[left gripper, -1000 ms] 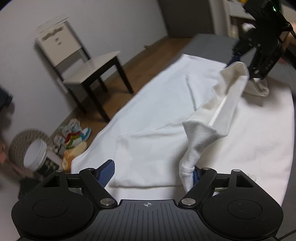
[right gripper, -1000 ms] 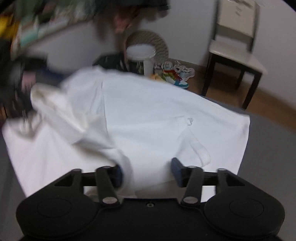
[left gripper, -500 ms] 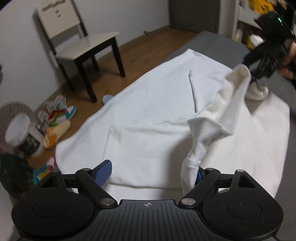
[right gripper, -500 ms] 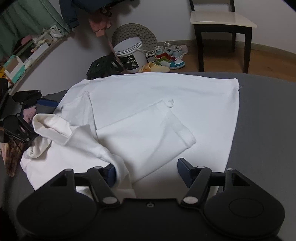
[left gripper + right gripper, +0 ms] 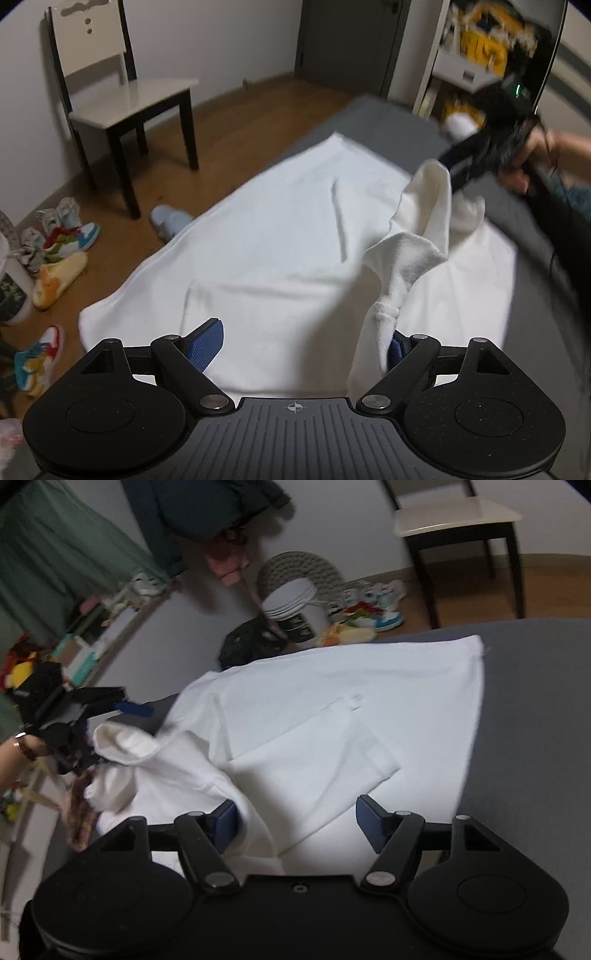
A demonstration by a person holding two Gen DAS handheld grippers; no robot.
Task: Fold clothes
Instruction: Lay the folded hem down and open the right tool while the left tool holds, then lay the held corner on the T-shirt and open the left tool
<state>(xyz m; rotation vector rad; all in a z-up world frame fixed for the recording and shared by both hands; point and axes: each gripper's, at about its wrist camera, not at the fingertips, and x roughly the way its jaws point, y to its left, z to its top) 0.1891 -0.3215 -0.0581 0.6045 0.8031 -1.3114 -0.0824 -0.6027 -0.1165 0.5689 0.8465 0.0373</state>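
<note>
— Where's the white garment lying?

— Spread flat over the grey bed, its long side running along the edge that faces the wooden floor. One sleeve is folded in across the middle. The near side edge is lifted off the bed in a bunched ridge strung between the two tools.

— And the left gripper?

— Its two blue pads stand wide apart, yet cloth hangs against the inner face of the right-hand finger. I can't tell what pins it there.

— The right gripper?

— Same story: jaws apart, with the fabric bunched against its left-hand finger. The other pad is bare, over the flat part of the shirt.

— Anything else around?

— A chair by the wall, shoes scattered on the floor beside it, and a white bucket near the bed's corner. Both views are a bit blurred.
</note>
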